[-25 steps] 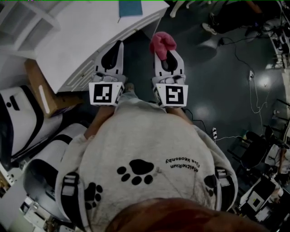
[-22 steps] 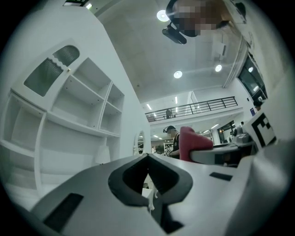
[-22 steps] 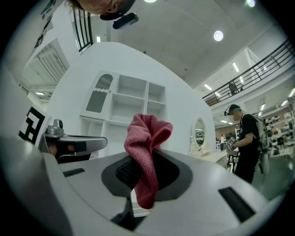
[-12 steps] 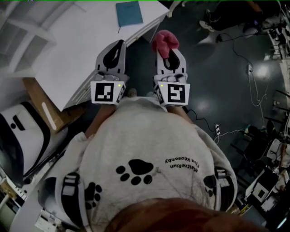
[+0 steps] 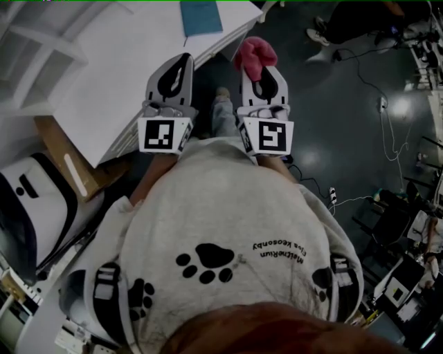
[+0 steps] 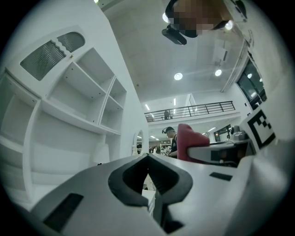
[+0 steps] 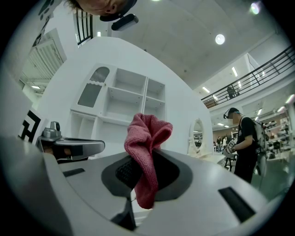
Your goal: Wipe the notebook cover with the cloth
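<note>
The blue notebook (image 5: 201, 15) lies on the white table (image 5: 124, 62), at the top edge of the head view. A pink cloth (image 5: 255, 54) sticks out of my right gripper (image 5: 259, 69), which is shut on it and hangs over the dark floor just right of the table's edge. In the right gripper view the cloth (image 7: 145, 152) droops between the jaws of that gripper (image 7: 140, 168). My left gripper (image 5: 184, 61) is shut and holds nothing, with its tip at the table's near edge. Its closed jaws (image 6: 148, 159) point at white shelves.
A white shelf unit (image 5: 34, 41) stands on the table at the left. A cardboard box (image 5: 66, 152) and a white machine (image 5: 28, 200) sit by the table's near side. Cables (image 5: 387, 138) trail over the floor to the right. Another person (image 7: 244, 138) stands far off.
Both grippers have moved a little forward toward the table and the notebook. The person's leg has stepped forward between them. The cloth stays in the right gripper.
</note>
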Demonstrator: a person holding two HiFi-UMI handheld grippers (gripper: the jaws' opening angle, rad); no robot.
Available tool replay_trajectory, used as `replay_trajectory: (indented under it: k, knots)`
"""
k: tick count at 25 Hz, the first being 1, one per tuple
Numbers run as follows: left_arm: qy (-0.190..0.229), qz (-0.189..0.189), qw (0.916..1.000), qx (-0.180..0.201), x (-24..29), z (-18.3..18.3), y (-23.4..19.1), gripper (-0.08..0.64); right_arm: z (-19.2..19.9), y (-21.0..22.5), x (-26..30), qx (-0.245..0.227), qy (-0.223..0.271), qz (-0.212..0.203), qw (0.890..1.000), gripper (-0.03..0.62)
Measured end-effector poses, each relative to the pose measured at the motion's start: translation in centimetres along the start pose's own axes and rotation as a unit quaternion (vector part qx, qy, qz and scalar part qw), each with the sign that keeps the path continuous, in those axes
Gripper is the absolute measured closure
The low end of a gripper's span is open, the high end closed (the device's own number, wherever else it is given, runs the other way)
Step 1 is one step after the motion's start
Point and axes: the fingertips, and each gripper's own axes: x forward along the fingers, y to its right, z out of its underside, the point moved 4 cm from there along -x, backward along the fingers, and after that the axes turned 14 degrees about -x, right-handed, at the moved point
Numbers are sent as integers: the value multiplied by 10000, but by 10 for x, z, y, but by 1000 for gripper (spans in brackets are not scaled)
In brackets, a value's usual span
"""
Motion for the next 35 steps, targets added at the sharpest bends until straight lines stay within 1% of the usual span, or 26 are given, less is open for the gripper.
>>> replay_trajectory:
  k: [2, 5, 10, 13, 17, 21, 24, 27, 32, 35]
  knots:
    - [13, 8, 10000, 7, 4, 2, -5, 548, 1, -1, 8, -11, 50, -34, 10000, 531]
    - [13, -22, 10000, -4, 20, 9, -25, 548, 8, -3, 35, -67, 143, -106, 9998, 531]
    - [95, -68, 9998, 142, 51, 16, -59, 548, 19, 0, 80, -124, 261, -189, 9994, 532]
    - [95, -143, 9997, 160, 69, 20, -68, 548, 27, 7, 101, -116, 260, -256, 9993, 531]
    - [20, -245, 9997, 16, 107, 22, -81, 548, 40, 22, 141, -52, 209, -399, 9990, 531]
    - [68, -248, 9997, -28, 139, 15, -94, 548, 41, 32, 181, -49, 269, -587, 9979, 531]
    - [29, -376, 9993, -7, 162, 11, -101, 548, 44, 45, 208, -1, 208, -763, 9969, 531]
    - [9, -525, 9986, 103, 183, 10, -110, 548, 47, 58, 233, 30, 224, -938, 9953, 532]
    - [-16, -878, 9961, -13, 209, 3, -118, 548, 47, 70, 265, 36, 238, -1280, 9915, 532]
    - [-32, -1045, 9945, 115, 222, 2, -129, 548, 48, 72, 287, 24, 262, -1513, 9881, 532]
